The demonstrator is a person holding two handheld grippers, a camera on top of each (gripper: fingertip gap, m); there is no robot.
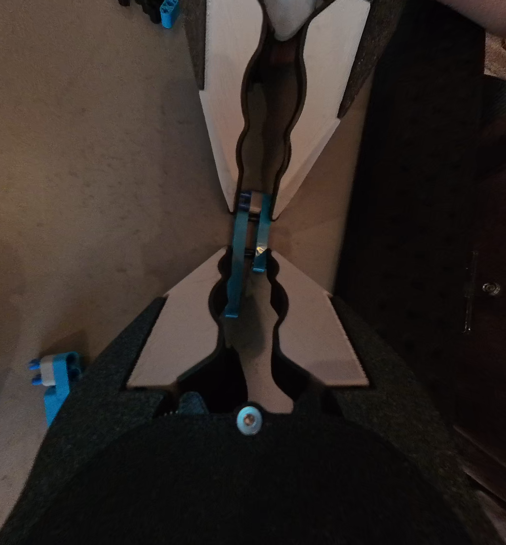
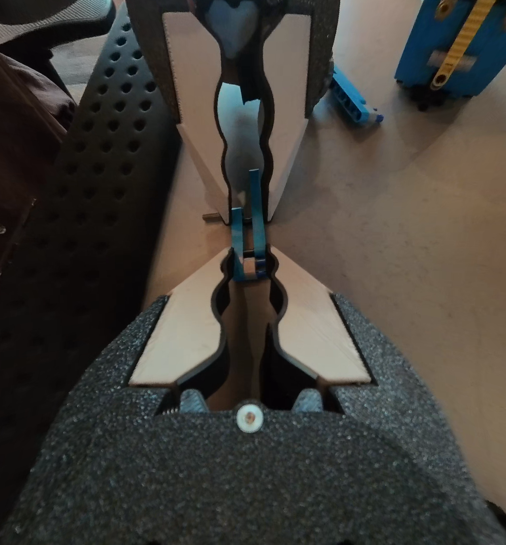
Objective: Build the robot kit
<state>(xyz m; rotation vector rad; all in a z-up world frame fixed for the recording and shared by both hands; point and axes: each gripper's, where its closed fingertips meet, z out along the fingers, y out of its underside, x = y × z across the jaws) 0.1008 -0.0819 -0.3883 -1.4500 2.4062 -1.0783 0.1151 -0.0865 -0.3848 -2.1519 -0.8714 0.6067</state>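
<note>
A small assembly (image 1: pixel 236 236) of two blue beams joined side by side by black pins, with a grey piece and dark blue pins at one end, hangs above the tan tabletop (image 1: pixel 98 177). My left gripper (image 1: pixel 248 250) is shut on its near end. My right gripper (image 1: pixel 253 213) faces it from the top of the left wrist view and is shut on the end with the grey piece. In the right wrist view the assembly (image 2: pixel 236 233) sits between my right gripper (image 2: pixel 250 250) and the left gripper (image 2: pixel 247 219) opposite.
A blue piece with a grey connector (image 1: pixel 58 380) lies at lower left, and more blue and black parts (image 1: pixel 166 14) at top left. A blue boxy build with a yellow beam (image 2: pixel 458 47) and a loose blue beam (image 2: pixel 349 106) lie at upper right. A black perforated panel (image 2: pixel 98 147) borders the table. My left and right fingertips are right by each other.
</note>
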